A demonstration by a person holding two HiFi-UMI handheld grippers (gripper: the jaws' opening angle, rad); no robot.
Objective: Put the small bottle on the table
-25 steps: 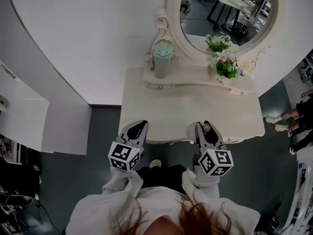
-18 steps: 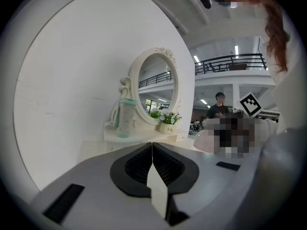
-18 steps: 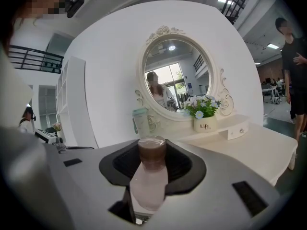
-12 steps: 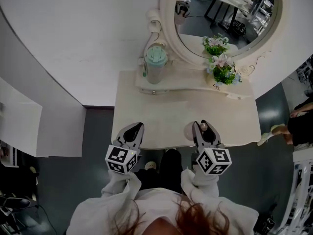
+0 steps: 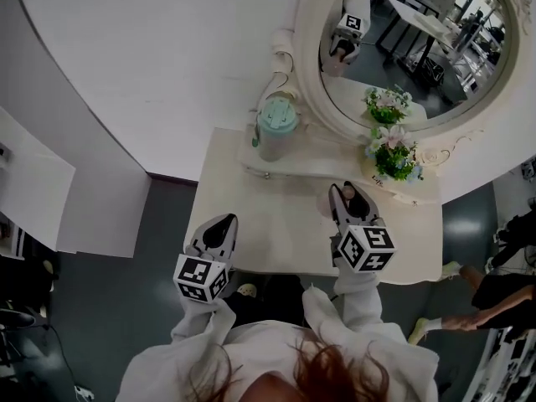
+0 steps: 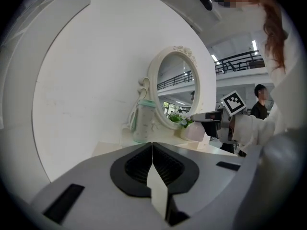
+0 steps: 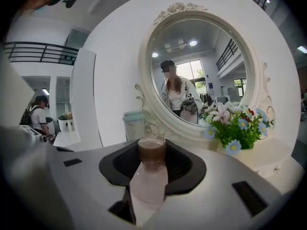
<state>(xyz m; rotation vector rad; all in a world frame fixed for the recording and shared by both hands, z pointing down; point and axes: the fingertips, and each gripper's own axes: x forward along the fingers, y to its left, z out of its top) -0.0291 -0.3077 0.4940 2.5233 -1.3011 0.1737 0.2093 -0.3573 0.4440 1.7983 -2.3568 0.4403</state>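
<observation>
**A:** So, what is the right tool (image 7: pixel 152 153) doing?

**B:** It is clamping its two jaws on the small pale-pink plastic bottle with the brownish cap (image 7: pixel 149 180). The pads are pressing on either side high up near the cap. I judge this is so the base is hanging free to meet the surface first.

**A:** And the left tool (image 6: pixel 152 146)?

**B:** Its jaws are resting shut together on nothing. It is hanging by the near left edge, apparently staying out of the way.

**A:** Where is the bottle sitting?

**B:** It is not sitting anywhere yet. It is hanging in the air over the right part of the cream-white dressing-table surface (image 5: pixel 276 224). That is putting it near the pot of blue and pink artificial flowers (image 5: pixel 394 159) and well apart from the mint-green lidded tumbler (image 5: pixel 275 128). Both of those are standing on the raised back ledge under the oval mirror in its ornate white frame (image 5: pixel 419 48).

**A:** Which way is the bottle pointing?

**B:** Its long axis is running roughly upright, with the cap pointing up and the base facing down toward the surface. It may be leaning slightly. That attitude is looking right for lowering it straight onto its base.
</observation>
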